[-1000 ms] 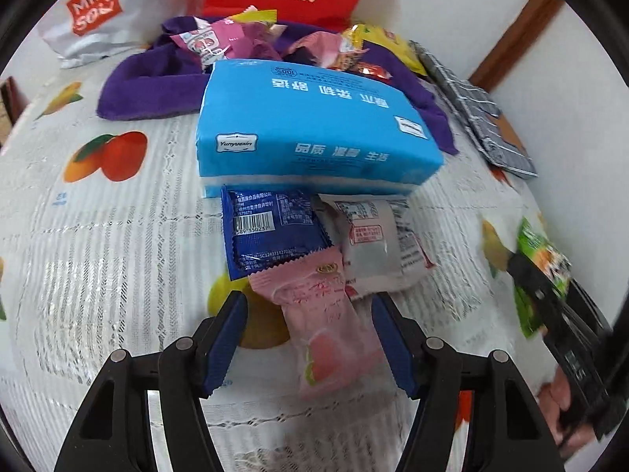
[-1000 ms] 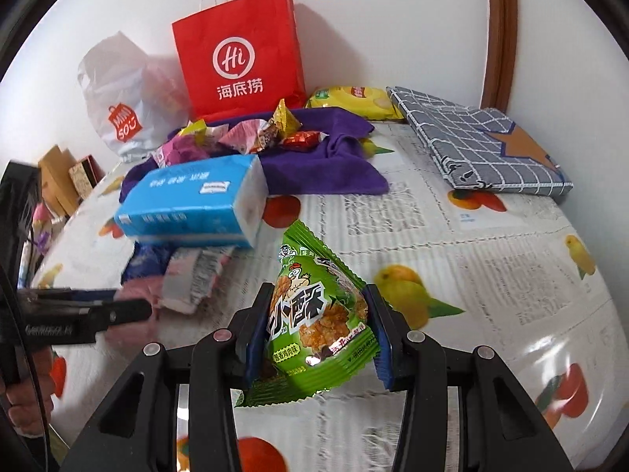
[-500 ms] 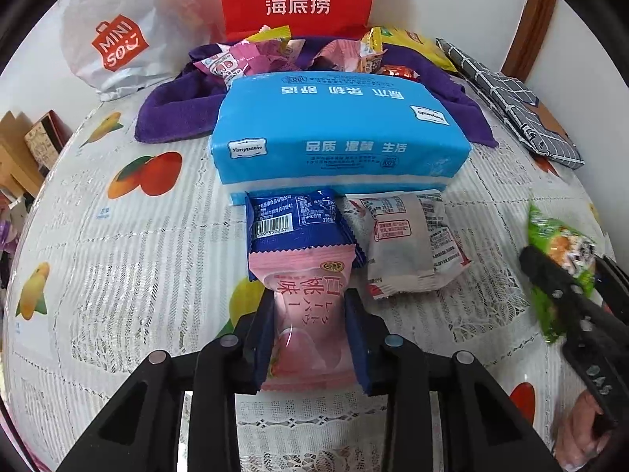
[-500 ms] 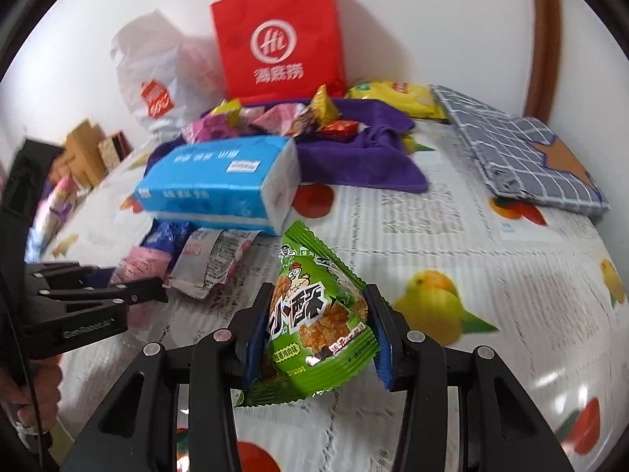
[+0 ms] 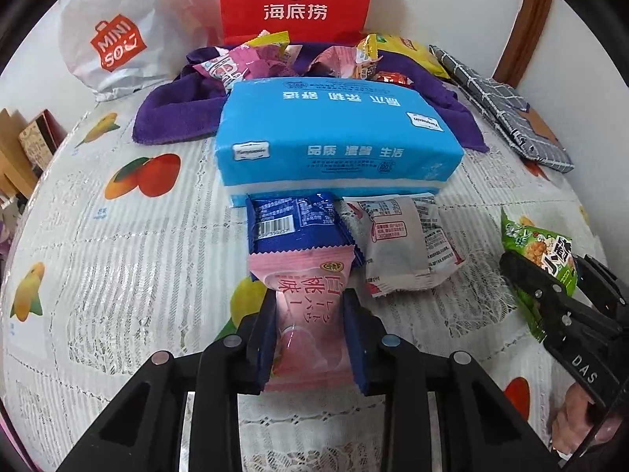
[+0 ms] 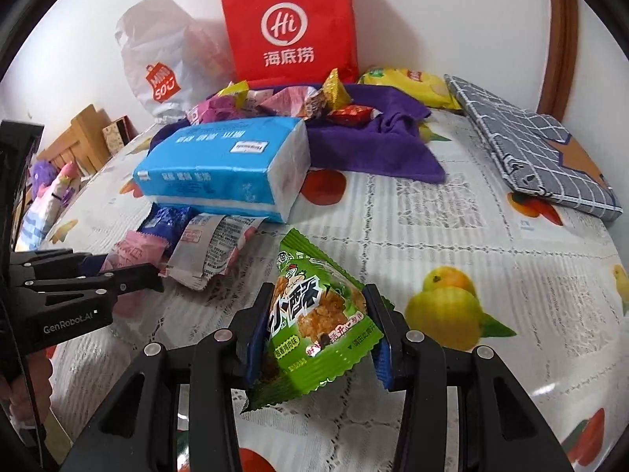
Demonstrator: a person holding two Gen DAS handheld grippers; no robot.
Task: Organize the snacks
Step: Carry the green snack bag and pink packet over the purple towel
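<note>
Snacks sit in both grippers: the left gripper (image 5: 310, 310), jaws just closed, pinches a pink packet (image 5: 304, 299) lying on the tablecloth (image 5: 129, 259); the right gripper (image 6: 320, 314) clamps a green packet (image 6: 318, 314). More wrapped snacks (image 6: 275, 98) lie heaped on a purple towel (image 6: 377, 145) behind a blue tissue pack (image 5: 334, 133).

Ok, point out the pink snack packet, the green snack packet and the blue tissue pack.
pink snack packet (image 5: 310, 295), left wrist view, printed upper half.
green snack packet (image 6: 314, 314), right wrist view, front face.
blue tissue pack (image 5: 334, 126), left wrist view, top face.
</note>
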